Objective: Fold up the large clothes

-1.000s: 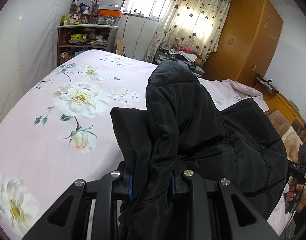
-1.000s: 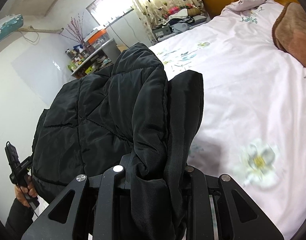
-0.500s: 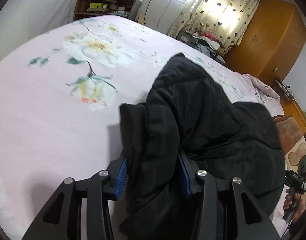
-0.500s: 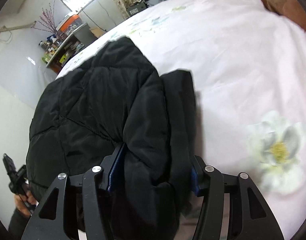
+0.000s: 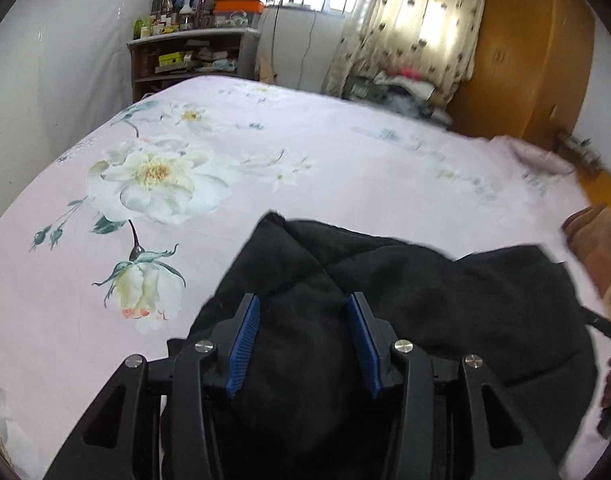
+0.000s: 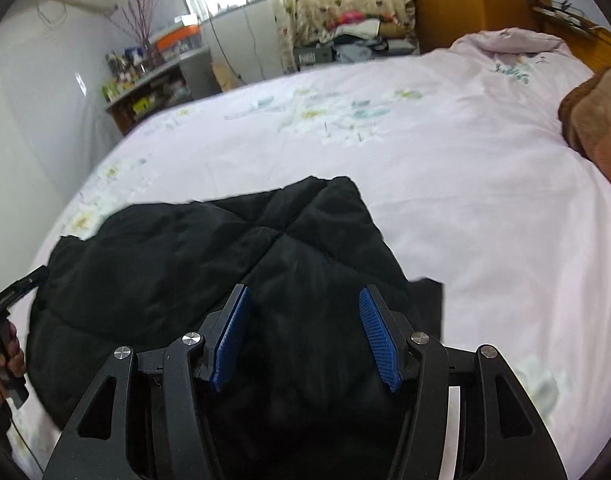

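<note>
A black quilted jacket (image 5: 425, 292) lies bunched and flat on the pink flowered bed sheet (image 5: 345, 168). My left gripper (image 5: 303, 298) hovers over its left part, open, blue pads (image 5: 245, 340) bare and clear of the fabric. In the right wrist view the same jacket (image 6: 165, 248) spreads to the left, and my right gripper (image 6: 305, 288) stands open above its right edge, its pads (image 6: 379, 340) touching nothing. A hand (image 6: 1, 352) with the other gripper shows at the left border.
A brown blanket (image 6: 597, 120) lies at the bed's right side. A cluttered shelf (image 5: 185, 60) and an orange wardrobe (image 5: 525, 60) stand beyond the bed. Clothes (image 6: 357, 28) are piled under the curtain. Bare sheet (image 6: 465, 200) stretches past the jacket.
Both grippers held the jacket raised a second ago. Their jaws have spread, the jacket has dropped flat onto the bed, and both hands have sunk toward it.
</note>
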`<state>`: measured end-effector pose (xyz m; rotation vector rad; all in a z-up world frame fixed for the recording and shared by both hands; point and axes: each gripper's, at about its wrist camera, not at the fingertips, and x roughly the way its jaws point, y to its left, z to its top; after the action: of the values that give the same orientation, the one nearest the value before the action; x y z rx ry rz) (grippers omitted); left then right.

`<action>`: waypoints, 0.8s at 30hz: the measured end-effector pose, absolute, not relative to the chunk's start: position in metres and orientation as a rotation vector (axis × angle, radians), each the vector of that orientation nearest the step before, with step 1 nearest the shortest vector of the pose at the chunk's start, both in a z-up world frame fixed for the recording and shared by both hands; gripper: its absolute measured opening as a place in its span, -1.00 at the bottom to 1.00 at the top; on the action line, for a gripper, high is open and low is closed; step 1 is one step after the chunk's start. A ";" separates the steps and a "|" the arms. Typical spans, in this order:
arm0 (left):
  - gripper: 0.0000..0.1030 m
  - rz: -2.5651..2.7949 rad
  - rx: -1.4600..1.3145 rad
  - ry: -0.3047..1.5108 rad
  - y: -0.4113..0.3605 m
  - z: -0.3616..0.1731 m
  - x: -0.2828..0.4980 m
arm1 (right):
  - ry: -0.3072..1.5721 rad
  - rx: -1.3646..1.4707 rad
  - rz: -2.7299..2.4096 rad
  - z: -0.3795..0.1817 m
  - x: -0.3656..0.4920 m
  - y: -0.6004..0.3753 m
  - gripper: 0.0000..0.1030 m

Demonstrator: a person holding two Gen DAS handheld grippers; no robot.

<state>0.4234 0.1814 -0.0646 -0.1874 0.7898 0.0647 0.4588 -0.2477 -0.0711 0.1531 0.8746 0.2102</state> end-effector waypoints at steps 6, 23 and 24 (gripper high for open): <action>0.06 0.088 -0.248 0.787 0.186 -0.093 0.434 | 0.940 0.134 0.130 -0.117 0.483 -0.261 0.10; 0.28 0.094 -0.236 0.718 0.146 0.007 0.255 | 0.792 0.110 0.153 0.009 0.313 -0.242 0.11; 0.30 0.100 -0.243 0.723 0.139 0.010 0.236 | 0.789 0.103 0.159 0.013 0.297 -0.237 0.11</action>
<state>0.2355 0.1391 0.0101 -0.2426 0.7230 0.0996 0.2971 -0.2369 0.0133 0.1027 0.7890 0.1595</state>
